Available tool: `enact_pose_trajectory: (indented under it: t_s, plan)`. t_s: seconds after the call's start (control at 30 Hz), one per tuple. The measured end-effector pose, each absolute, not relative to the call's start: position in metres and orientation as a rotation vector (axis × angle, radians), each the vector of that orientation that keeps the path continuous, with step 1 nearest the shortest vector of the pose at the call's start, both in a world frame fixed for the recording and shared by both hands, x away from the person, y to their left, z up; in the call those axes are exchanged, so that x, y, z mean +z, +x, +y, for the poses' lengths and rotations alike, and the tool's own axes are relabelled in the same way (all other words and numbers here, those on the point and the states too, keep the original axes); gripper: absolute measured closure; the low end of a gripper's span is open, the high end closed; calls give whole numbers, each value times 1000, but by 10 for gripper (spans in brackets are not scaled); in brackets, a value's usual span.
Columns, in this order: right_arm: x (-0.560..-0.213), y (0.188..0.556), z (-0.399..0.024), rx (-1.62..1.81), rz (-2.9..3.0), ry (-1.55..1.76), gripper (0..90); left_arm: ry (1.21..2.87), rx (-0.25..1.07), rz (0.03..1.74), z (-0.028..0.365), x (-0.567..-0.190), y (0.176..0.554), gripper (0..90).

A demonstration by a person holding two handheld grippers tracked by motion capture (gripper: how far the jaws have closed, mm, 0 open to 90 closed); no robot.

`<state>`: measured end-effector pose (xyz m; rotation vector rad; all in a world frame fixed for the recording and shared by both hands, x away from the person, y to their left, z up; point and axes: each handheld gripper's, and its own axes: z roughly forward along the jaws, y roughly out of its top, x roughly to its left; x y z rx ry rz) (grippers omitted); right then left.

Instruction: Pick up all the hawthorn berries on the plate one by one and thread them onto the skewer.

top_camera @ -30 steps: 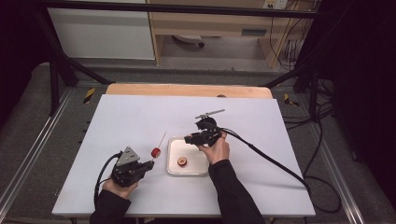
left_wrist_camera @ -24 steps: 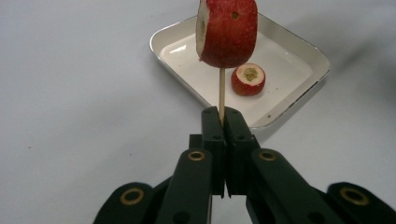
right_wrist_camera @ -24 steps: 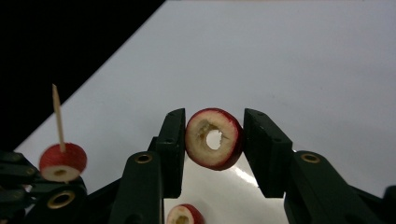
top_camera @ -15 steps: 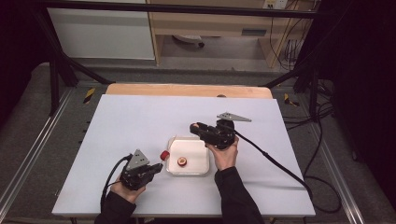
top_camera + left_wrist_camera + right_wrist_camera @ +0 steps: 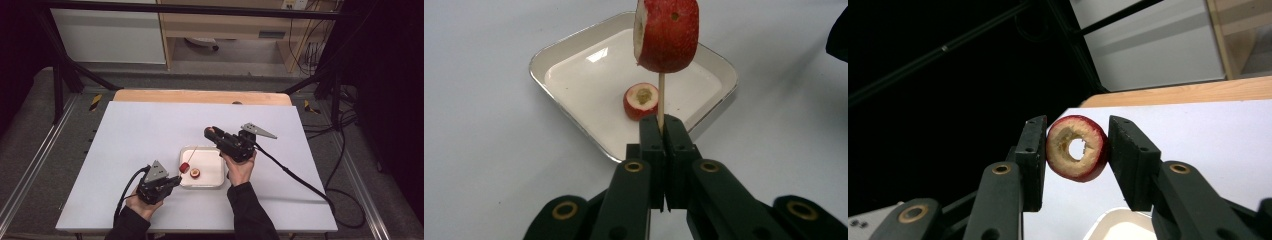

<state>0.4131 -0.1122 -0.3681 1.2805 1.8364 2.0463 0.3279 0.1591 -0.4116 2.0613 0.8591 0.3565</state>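
Left claw [image 5: 663,131] clamps skewer [image 5: 660,95] upright, slice [image 5: 667,34] atop; right claw [image 5: 1075,150] grips ring [image 5: 1077,148], hole facing camera.

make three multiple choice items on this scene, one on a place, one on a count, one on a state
1. Where is the loose fruit slice?
A. in the white tray
B. on the bare table
C. on the wooden shelf

2. How many fruit pieces are on the skewer?
A. three
B. one
C. none

3. What is the right gripper doing?
A. hanging open and empty
B. holding a spoon
C. holding a fruit ring

Answers: 1 A, the slice lies on the tray floor. 2 B, a single red piece sits on the stick. 3 C, the ring sits between its fingers.
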Motion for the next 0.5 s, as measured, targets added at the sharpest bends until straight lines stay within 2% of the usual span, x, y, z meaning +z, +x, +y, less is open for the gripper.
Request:
enact_pose_trajectory:
  t_s: [0.5]
  plan:
    - [-365,408,-113,2100,1788,1266,610,2021,314,859,134,-402,332,887]
